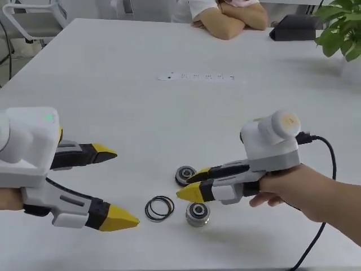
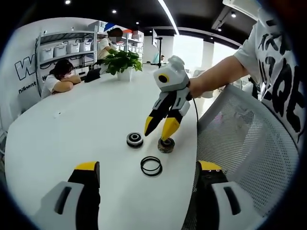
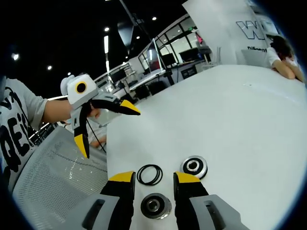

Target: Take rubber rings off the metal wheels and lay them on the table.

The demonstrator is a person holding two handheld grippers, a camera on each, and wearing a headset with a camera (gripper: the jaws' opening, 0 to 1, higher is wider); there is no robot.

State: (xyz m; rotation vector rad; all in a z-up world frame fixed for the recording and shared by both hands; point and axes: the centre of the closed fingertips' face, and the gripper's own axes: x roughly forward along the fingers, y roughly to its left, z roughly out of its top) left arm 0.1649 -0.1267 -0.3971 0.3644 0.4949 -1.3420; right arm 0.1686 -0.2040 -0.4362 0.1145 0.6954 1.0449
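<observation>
Thin black rubber rings lie flat and overlapping on the tabletop, close to its near edge. Just to their right a silvery wheel lies flat. A dark-rimmed wheel lies just beyond.

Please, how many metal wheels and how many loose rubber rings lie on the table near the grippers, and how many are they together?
Metal wheels: 2, a far wheel and a near wheel
Loose rubber rings: 2, lying overlapped on the table
Total: 4
</observation>
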